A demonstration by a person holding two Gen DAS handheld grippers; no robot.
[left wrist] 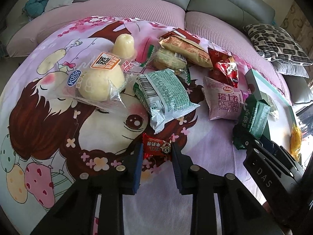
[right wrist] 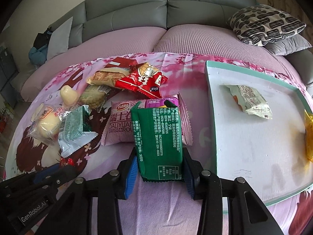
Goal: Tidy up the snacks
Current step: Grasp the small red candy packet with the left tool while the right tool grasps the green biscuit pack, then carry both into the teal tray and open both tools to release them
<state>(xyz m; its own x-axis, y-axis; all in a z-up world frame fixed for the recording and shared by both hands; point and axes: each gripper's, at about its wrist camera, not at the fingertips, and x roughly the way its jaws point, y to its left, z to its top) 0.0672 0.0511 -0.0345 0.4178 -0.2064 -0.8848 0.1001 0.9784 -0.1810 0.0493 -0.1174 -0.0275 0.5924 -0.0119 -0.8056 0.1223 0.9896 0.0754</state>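
From the left wrist view, the left gripper (left wrist: 156,152) sits low over the cartoon-print blanket (left wrist: 49,117), its blue pads (left wrist: 138,166) pressed on either side of a small red milk candy (left wrist: 157,146), so I'd call it clenched on that sweet. The grip looks shallow, taken right at the tips on a slippery wrapper, and my worry is the candy could squirt out forward when it is lifted. Just ahead lies the silver-green packet (left wrist: 166,96), with the bagged steamed bun (left wrist: 99,80) and the purple Swiss roll pack (left wrist: 225,101) further off, so a low sweep could nudge that pile. The right gripper (left wrist: 252,137) shows at the right edge, carrying its green packet (left wrist: 256,115). In the right wrist view, the right gripper (right wrist: 161,168) is level and pointing forward, pads closed on the lower end of the green packet, which stands tall and leans against the Swiss roll pack (right wrist: 121,123). Held so near one end, it may pivot or sag on the way. The white tray (right wrist: 254,137) sits just beside it to the right, already holding a pale wrapped snack (right wrist: 250,101) and a yellow one (right wrist: 309,137); its raised teal rim (right wrist: 212,117) could catch the packet if it is carried over too low.
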